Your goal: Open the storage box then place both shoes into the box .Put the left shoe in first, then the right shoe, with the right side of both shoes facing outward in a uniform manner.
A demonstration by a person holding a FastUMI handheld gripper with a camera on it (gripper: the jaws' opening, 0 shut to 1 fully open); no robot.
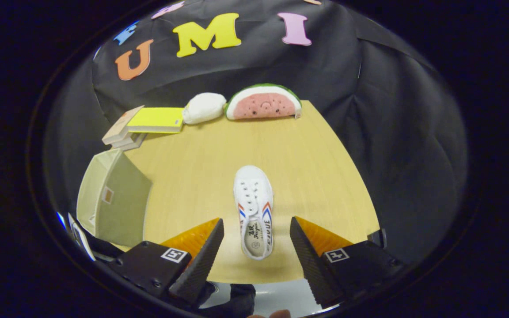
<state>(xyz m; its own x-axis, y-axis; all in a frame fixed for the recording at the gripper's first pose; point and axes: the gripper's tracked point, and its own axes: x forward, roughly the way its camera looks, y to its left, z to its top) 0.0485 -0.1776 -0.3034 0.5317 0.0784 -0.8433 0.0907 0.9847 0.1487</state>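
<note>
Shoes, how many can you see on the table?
1. The white canvas shoe with red and blue stripes lies on the wooden table, between the open tongs. The other may be hidden.

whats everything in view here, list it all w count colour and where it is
shoe: 1, white with red and blue stripes, upright on the table, heel end between the open fingers, toe pointing away
box: 1, beige fabric, at the table's edge off to the side of the left finger
books: a small stack, yellow one on top, at the far corner of the table beyond the box
pouch: 1, white, at the table's far edge between the books and the watermelon
watermelon toy: 1, pink with green rind, at the far edge
table: 1, light wood
gripper: 1, black fingers with orange sides, open, either side of the shoe's heel, not touching it
</note>
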